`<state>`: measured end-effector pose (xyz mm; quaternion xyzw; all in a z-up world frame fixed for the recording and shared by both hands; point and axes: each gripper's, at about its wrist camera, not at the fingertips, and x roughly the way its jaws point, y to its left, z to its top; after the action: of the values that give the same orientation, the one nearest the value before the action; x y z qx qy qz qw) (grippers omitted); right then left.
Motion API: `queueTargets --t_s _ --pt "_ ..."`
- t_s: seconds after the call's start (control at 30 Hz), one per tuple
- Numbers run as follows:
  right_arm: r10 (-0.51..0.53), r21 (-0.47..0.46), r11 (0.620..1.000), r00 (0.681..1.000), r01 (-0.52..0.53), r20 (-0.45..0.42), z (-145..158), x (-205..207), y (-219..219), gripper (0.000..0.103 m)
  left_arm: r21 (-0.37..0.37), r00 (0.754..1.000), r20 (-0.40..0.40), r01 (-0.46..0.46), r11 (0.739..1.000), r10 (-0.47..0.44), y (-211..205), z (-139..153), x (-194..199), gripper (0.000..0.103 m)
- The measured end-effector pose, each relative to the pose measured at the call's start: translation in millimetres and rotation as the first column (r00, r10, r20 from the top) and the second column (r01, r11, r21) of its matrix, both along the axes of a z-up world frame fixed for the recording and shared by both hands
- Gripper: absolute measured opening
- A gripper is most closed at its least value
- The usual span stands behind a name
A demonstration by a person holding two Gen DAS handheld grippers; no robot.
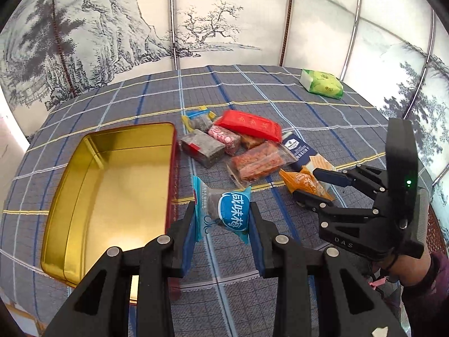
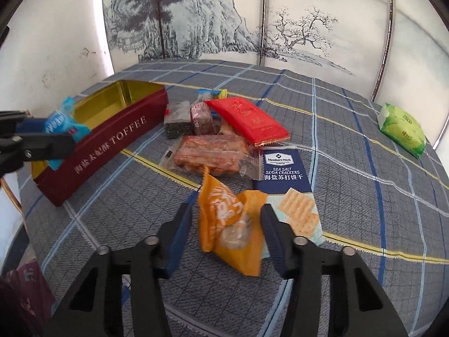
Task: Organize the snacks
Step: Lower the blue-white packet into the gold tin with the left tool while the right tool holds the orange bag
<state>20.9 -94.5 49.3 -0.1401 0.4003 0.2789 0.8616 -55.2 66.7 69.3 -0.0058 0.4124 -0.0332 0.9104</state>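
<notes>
A blue-wrapped snack (image 1: 234,213) is pinched between the pads of my left gripper (image 1: 221,210), which is shut on it. It hangs just right of the gold-lined red toffee tin (image 1: 84,151), near the tin's long wall (image 2: 112,140). In the right wrist view the left gripper (image 2: 45,137) and its blue snack (image 2: 60,120) show over the tin's near end. An orange snack packet (image 2: 233,224) lies on the checked cloth, between the jaws of my right gripper (image 2: 226,210). A narrow gap shows beside the left finger (image 2: 182,224), so the jaws are open around it. The left wrist view shows the right gripper (image 1: 306,184) at the orange packet (image 1: 294,178).
Beyond the orange packet lies a pile: a blue soda cracker box (image 2: 283,174), a clear packet of reddish snack (image 2: 210,154), a red packet (image 2: 249,120) and dark bars (image 2: 176,120). A green packet (image 2: 401,129) sits at the far right. A painted screen stands behind the table.
</notes>
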Motion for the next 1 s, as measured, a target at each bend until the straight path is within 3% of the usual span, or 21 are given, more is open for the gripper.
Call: queueTargets --t_s 0.13,0.67,1.0 --pt "0.013 -0.010 1.000 1.000 -0.012 0.009 0.2 -3.9 6.5 0.039 0.004 1.000 -0.004 -0.023 1.000 0.024 10.8 0.9 -0.6 0.031" --pt "0.050 0.062 0.997 0.998 -0.048 -0.035 -1.3 -9.1 35.5 0.038 0.044 0.995 0.023 -0.100 0.994 0.099 54.7 6.9 -0.4 0.031" --pt "0.038 0.063 0.997 0.999 -0.035 -0.037 -3.0 -7.1 33.3 0.039 0.158 0.994 0.001 -0.111 0.981 0.112 84.3 -1.6 28.2 0.032"
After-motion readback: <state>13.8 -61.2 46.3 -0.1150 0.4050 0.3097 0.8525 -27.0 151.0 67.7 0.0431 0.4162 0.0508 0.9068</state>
